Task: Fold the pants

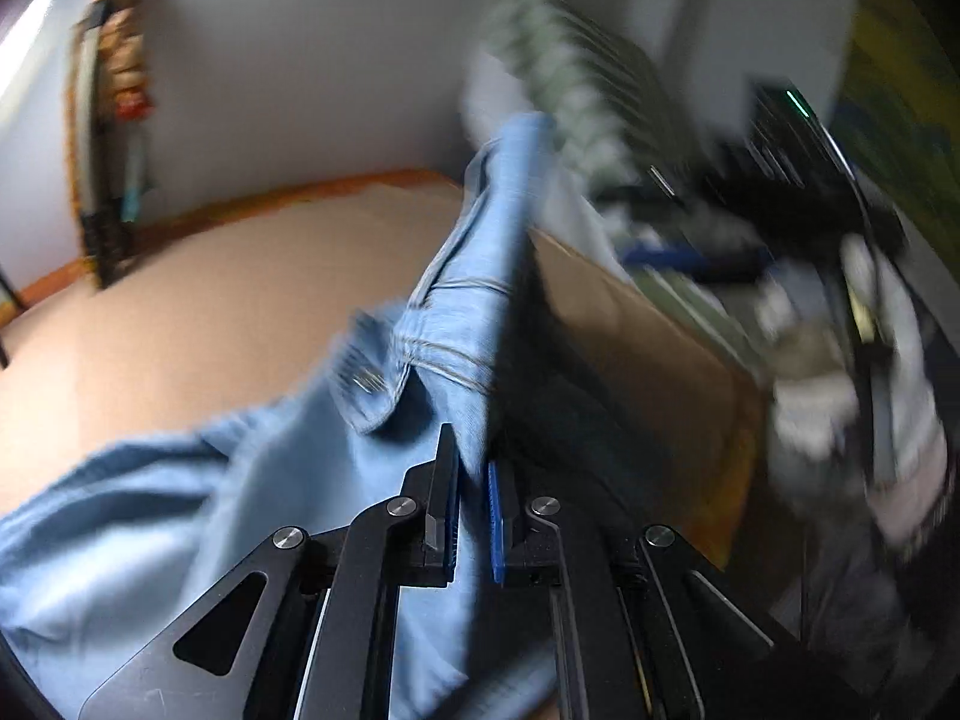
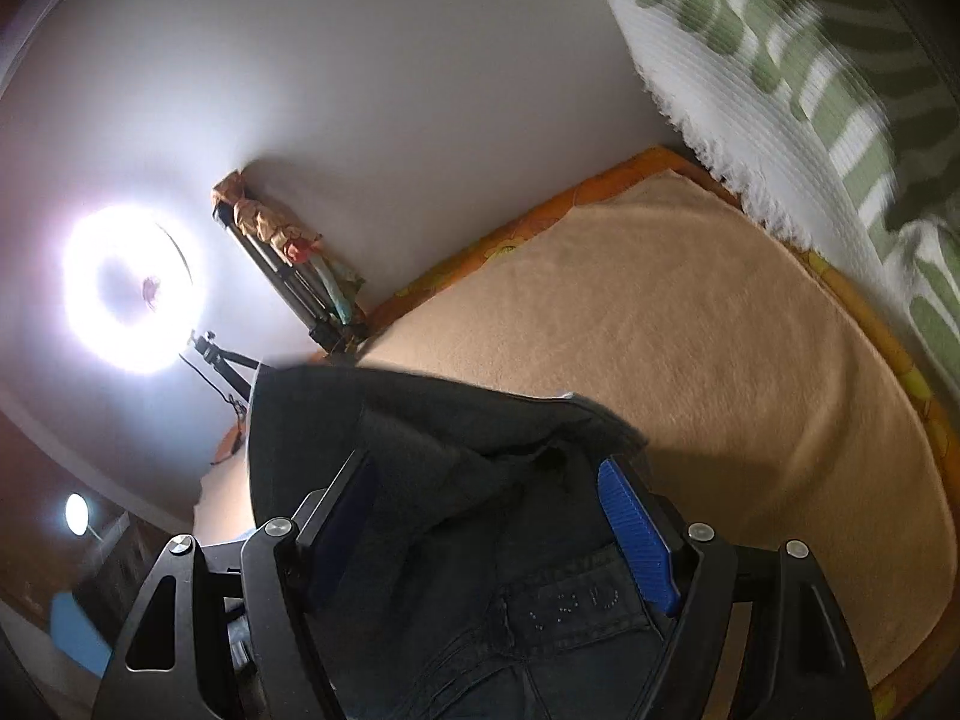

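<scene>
- Pale walls (image 2: 390, 60) close the room behind a tan blanket (image 2: 690, 324) spread flat with an orange patterned border (image 2: 528, 210); from my remote seat I see this surface in both wrist views
- against the wall leans a folded dark stand (image 2: 282, 264) with bits of cloth hung on it; a ring light (image 2: 135, 294) glares beside it in the right wrist view
- a green-and-white striped textile (image 2: 810, 78) with a fringed edge lies along the blanket's far right side
- light blue pants (image 1: 252, 516) drape across the left wrist view, waistband and metal button (image 1: 367, 383) showing, one part stretched up and away toward the striped textile; the picture is smeared with blur
- dark denim pants (image 2: 456, 540) lie bunched low in the right wrist view, a back pocket with a stud pattern visible
- my left gripper (image 1: 474, 504) is clamped on a fold of the light blue pants, its blue pads pinching the cloth
- my right gripper (image 2: 489, 516) stands wide, its jaws on either side of the dark denim pants; I cannot tell whether the pads touch the fabric
</scene>
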The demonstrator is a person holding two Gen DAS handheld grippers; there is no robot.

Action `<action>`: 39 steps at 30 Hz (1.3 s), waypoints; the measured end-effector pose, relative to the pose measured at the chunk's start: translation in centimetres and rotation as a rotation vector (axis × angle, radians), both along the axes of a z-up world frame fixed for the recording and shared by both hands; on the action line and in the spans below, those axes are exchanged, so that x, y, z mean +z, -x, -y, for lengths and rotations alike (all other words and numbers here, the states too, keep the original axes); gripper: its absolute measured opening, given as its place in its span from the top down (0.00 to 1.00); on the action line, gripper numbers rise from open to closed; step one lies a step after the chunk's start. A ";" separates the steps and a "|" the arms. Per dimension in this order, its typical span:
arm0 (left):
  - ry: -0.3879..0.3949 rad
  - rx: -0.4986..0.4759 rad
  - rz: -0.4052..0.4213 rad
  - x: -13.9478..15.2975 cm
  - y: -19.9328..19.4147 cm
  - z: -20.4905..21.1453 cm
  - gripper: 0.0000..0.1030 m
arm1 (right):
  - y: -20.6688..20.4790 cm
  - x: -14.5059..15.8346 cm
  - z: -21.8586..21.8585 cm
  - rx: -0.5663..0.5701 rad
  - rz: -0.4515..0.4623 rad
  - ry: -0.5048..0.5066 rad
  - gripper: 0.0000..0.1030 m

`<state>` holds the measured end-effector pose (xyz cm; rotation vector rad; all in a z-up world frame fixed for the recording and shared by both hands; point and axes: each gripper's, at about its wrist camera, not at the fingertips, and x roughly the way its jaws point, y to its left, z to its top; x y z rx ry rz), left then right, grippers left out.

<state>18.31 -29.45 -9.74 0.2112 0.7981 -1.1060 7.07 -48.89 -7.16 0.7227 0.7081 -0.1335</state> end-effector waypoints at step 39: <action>-0.150 -0.158 -0.052 -5.3 6.0 4.4 0.94 | 2.6 -6.0 -0.7 0.080 -0.237 0.173 0.96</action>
